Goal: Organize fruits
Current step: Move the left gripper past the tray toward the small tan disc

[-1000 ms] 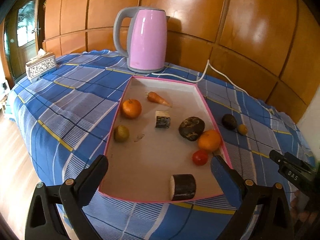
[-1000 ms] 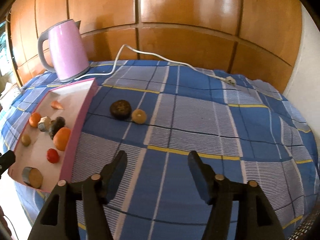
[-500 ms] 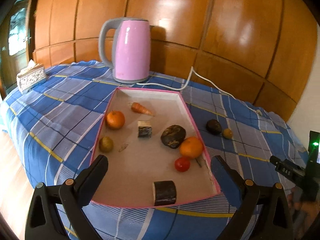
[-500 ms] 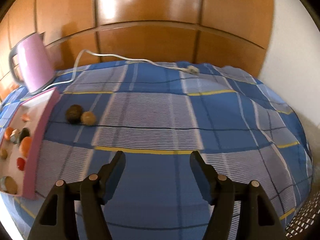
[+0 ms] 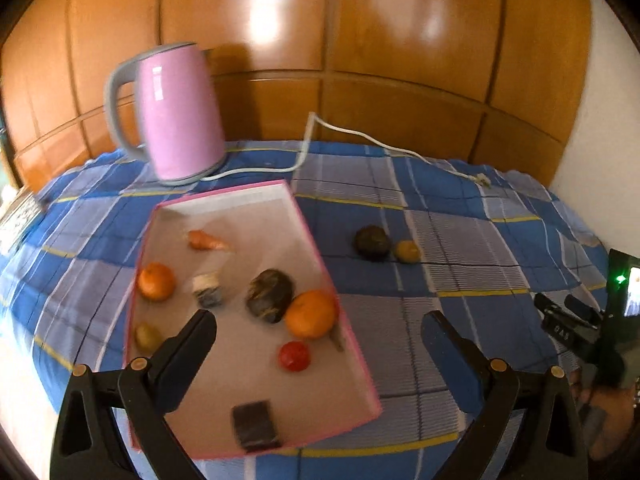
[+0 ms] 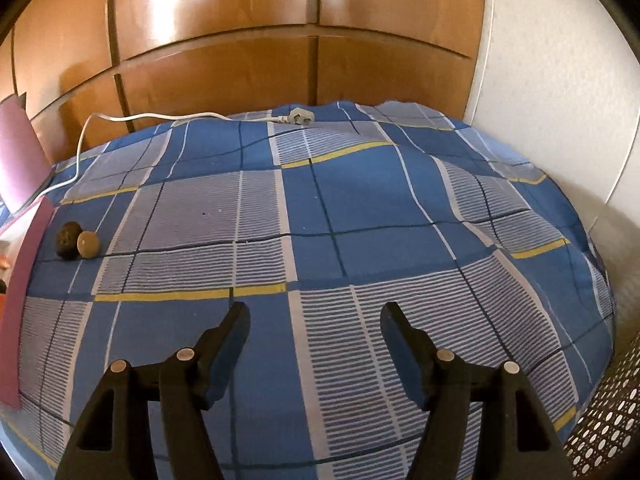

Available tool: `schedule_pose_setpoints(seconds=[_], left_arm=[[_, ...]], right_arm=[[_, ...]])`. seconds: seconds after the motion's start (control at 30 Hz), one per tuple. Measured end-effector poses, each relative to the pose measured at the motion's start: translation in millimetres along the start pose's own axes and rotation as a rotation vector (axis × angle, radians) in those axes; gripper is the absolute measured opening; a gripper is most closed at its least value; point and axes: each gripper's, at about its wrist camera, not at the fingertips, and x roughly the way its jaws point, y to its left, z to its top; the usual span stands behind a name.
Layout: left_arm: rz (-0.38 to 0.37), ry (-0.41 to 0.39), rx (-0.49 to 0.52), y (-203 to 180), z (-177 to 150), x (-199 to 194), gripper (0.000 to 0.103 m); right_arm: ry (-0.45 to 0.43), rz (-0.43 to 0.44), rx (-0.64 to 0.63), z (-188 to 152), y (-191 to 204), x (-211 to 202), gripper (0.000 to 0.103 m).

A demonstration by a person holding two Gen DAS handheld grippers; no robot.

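Pink tray (image 5: 320, 264) under spread left claw (image 5: 318, 330), 2 fruits (image 6: 78, 240) far left of spread right claw (image 6: 314, 316)

Your left wrist view is motion-blurred: the dark block (image 5: 255, 424) at the pink tray's (image 5: 352, 344) near end shows no detail. Your left gripper's finger (image 5: 188, 344) overlaps the tray floor. In your right wrist view, the kettle (image 6: 16, 152) and tray are cut off at the left edge.
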Motion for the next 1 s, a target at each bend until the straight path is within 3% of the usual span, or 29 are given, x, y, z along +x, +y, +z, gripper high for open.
schedule_pose_setpoints(seconds=[0.17,0.53,1.0], left_arm=[[-0.071,0.034,0.095,-36.3,19.2,22.5,0.098],[-0.216,0.201,0.253,-90.9,37.8,95.7,0.054],[-0.208,0.248,0.573,-113.4,51.2,140.6,0.053]], right_arm=[[-0.010,-0.003,-0.010,-0.4,0.2,1.1,0.068],[-0.034,0.020,-0.034,1.2,0.1,-0.7,0.069],[-0.013,0.053,-0.043,2.1,-1.9,10.2,0.069]])
